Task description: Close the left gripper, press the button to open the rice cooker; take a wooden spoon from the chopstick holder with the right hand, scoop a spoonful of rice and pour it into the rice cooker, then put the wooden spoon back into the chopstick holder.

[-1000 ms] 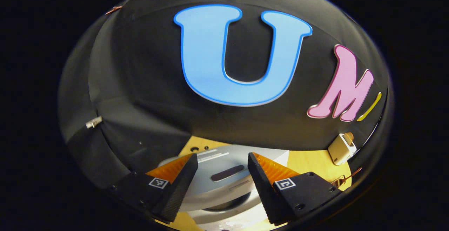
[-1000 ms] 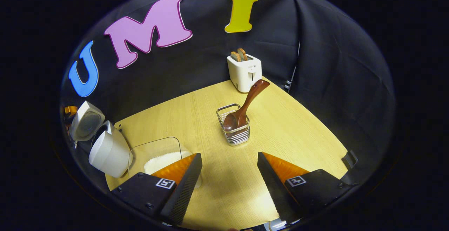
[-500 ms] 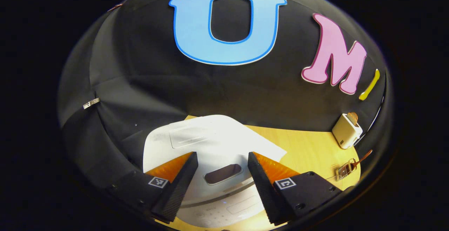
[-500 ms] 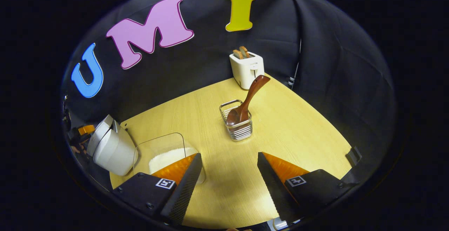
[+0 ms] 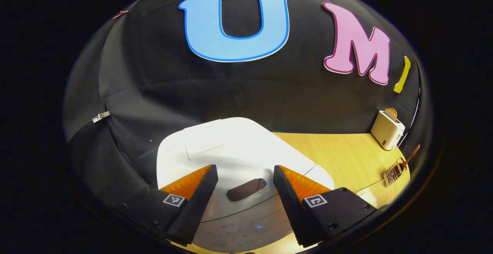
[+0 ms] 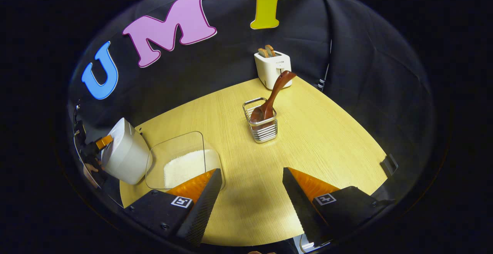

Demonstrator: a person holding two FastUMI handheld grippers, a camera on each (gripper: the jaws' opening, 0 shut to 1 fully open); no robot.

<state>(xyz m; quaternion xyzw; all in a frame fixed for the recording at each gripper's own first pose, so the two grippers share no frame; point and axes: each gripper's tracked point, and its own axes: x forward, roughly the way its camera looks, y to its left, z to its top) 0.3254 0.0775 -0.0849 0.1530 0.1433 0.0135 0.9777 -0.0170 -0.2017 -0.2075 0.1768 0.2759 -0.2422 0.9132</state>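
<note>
The white rice cooker (image 5: 231,150) sits right under my left gripper (image 5: 242,204), lid down, with a dark oval button (image 5: 246,189) between the open fingers. The cooker (image 6: 125,155) also appears at the far left of the right gripper view, where a hand holds the left gripper against it. A brown wooden spoon (image 6: 271,98) leans bowl-down in the wire chopstick holder (image 6: 264,128) at mid-table. A clear container of white rice (image 6: 185,167) lies beside the cooker. My right gripper (image 6: 250,204) hangs open over the table's near part, well short of the holder.
A white toaster (image 6: 273,69) with two slices of bread stands at the back of the wooden table (image 6: 327,138), just behind the holder. In the left gripper view the toaster (image 5: 387,134) and holder (image 5: 394,171) sit far right. Black cloth walls close in the table.
The cooker's lid, raised a second ago, has swung down and now lies shut. The left gripper has followed it down. The right gripper has drawn back slightly from the holder, still open.
</note>
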